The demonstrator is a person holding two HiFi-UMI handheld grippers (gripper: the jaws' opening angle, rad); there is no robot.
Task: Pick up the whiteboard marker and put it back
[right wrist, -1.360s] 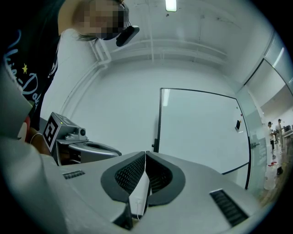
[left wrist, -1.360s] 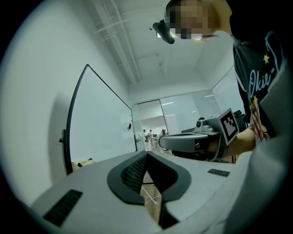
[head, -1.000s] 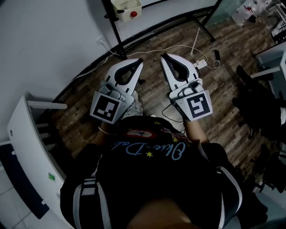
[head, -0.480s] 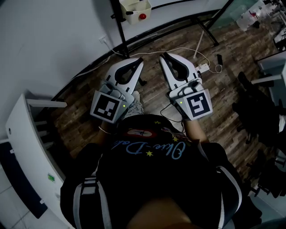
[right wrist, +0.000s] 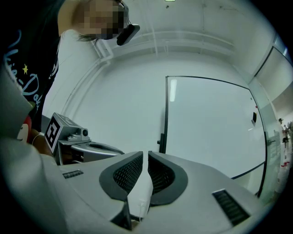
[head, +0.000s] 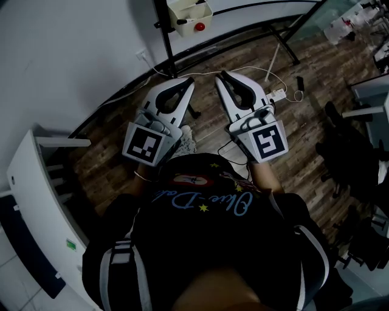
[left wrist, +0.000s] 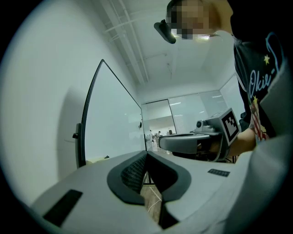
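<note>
Right gripper (right wrist: 145, 154): empty, jaws just opened to a slit. Left gripper (left wrist: 147, 154): closed, empty. No marker sighted; locate at whiteboard (right wrist: 210, 128), widen jaws before approach.

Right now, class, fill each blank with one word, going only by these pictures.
1. The floor is laid with ____ planks.
2. The left gripper is shut, and between its jaws there is ____.
3. The round item in the white box is ____ in colour.

Missing words: wooden; nothing; red.
</note>
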